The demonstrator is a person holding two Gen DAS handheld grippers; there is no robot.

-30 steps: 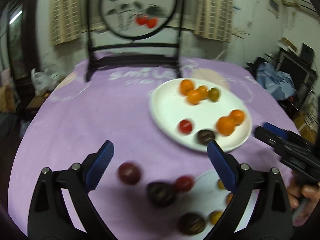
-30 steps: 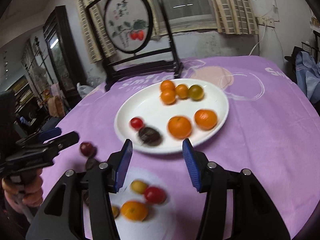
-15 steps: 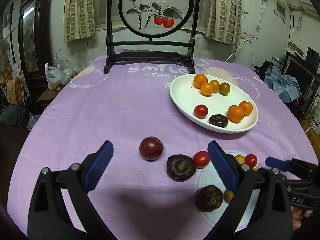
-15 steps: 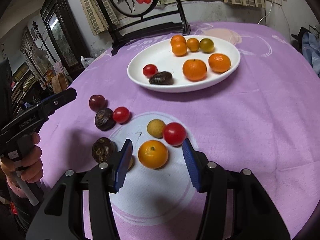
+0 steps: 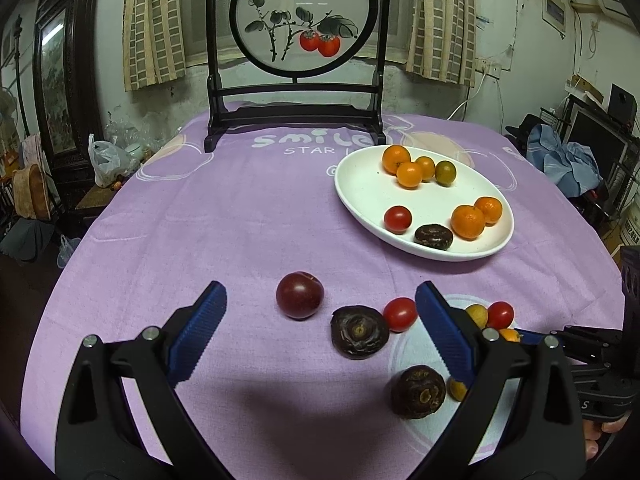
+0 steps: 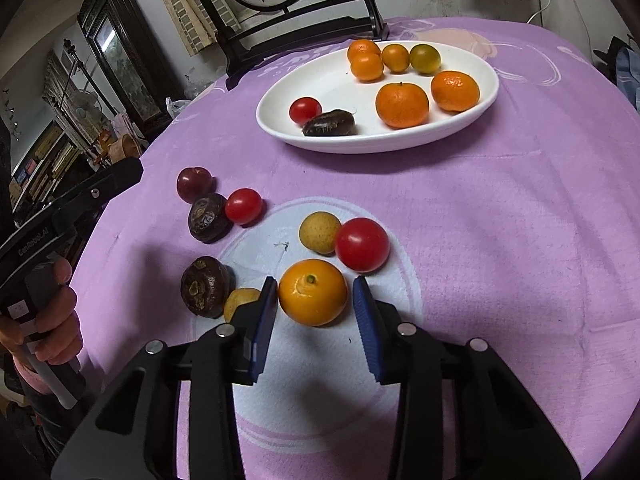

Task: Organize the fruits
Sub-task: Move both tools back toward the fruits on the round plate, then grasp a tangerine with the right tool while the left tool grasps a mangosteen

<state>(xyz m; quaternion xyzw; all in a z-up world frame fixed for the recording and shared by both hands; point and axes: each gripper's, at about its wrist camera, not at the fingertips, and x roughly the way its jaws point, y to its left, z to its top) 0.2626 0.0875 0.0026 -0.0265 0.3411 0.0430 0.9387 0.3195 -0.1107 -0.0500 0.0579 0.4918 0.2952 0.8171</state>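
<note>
Fruit lay sorted partly on the white oval plate (image 6: 320, 80): three small oranges and a greenish one at its far end, two larger mandarins (image 6: 402, 104) on the right, a cherry tomato (image 6: 305, 110) and a dark wrinkled fruit (image 6: 330, 123) on the near left. On the purple-clothed table (image 6: 520, 220), nearer than the plate, sat an orange kumquat-like fruit (image 6: 313, 292) between the blue pads of the right tongs (image 6: 316, 300). Those tongs had just been closing around it; the left pad looked at its skin, the right showed a sliver of gap, so a firm clamp was not clear. Beside it lay a red tomato (image 6: 362, 244), a pale yellow fruit (image 6: 320, 233), two dark fruits and a plum (image 5: 299, 295). Another yellow fruit was half hidden behind the left pad. The left tongs (image 5: 320, 332) stood wide apart, empty, over the plum.
</note>
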